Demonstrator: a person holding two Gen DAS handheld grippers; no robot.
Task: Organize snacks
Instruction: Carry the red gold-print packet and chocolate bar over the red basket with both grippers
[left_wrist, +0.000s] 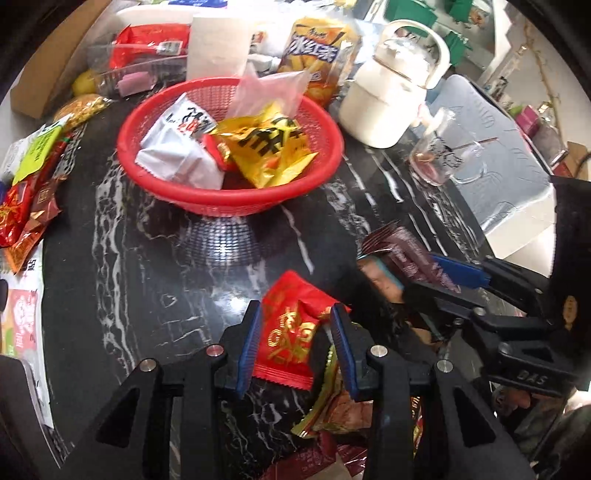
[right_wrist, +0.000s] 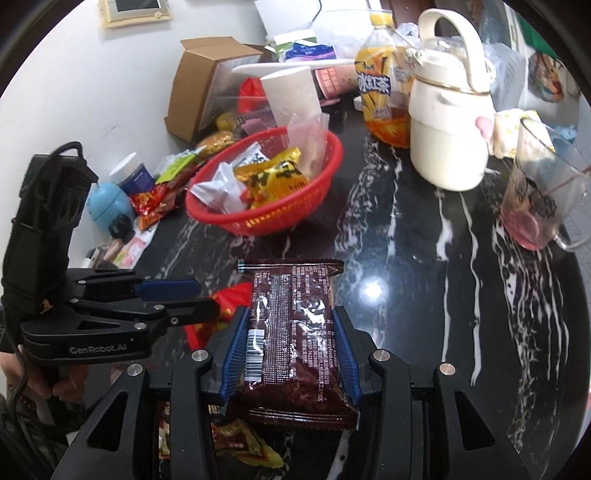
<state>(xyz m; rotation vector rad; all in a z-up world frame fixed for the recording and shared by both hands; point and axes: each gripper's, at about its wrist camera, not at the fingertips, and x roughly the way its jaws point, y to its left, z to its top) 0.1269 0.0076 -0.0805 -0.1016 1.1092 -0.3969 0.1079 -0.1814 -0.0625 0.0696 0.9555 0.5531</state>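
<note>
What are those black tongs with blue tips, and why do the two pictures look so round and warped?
They are hand-held grippers, one in each of a person's hands, each carrying a wide-angle camera that looks along its fingers, hence the round view. One picture comes from the left gripper, closed on a red snack packet. The other comes from the right gripper, closed on a brown snack packet. Ahead on the black marble table stand a red basket already holding snacks, a cream kettle and a glass mug.
</note>
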